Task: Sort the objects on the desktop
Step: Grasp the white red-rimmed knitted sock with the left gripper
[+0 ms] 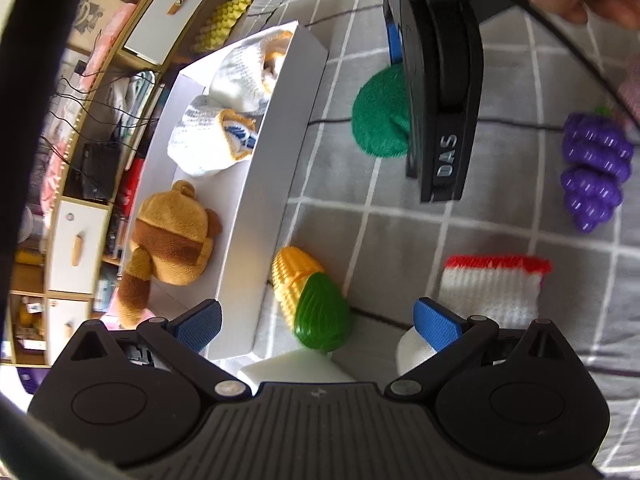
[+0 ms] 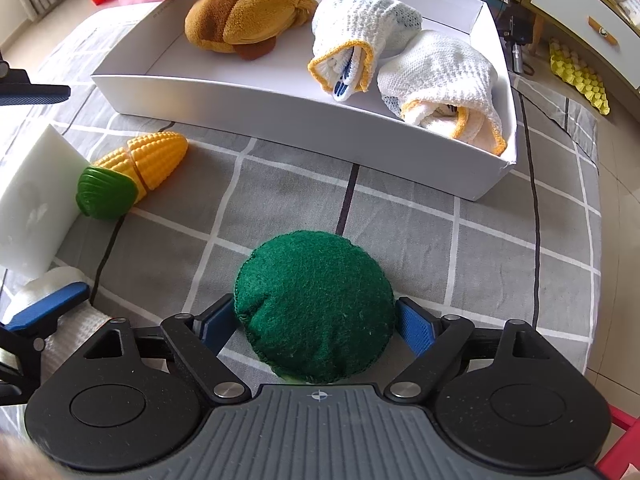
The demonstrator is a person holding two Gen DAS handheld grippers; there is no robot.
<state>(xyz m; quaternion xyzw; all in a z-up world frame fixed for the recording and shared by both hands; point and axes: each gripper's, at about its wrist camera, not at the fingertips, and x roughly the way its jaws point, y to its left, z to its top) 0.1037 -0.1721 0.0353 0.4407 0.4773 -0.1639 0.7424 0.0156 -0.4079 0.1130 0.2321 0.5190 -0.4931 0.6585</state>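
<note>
My left gripper [image 1: 318, 324] stands wide open, nothing gripped. A toy corn cob [image 1: 310, 300] with a green husk end lies on the grey checked cloth just ahead, between the fingertips, beside a white foam block [image 1: 296, 368]. In the right wrist view a round green felt cushion [image 2: 316, 304] rests on the cloth between the blue pads of my right gripper [image 2: 314, 320]. The pads flank it closely and the cushion keeps its round shape, unsqueezed. The corn cob [image 2: 136, 172] and foam block [image 2: 32, 200] lie to its left.
A white shallow box [image 2: 280, 108] at the back holds a brown plush toy [image 2: 248, 8] and two white knitted bundles [image 2: 440, 76]. Purple toy grapes [image 1: 592, 168] and a red-and-white knitted piece [image 1: 492, 288] lie on the cloth. Shelves and drawers stand beyond the table edge.
</note>
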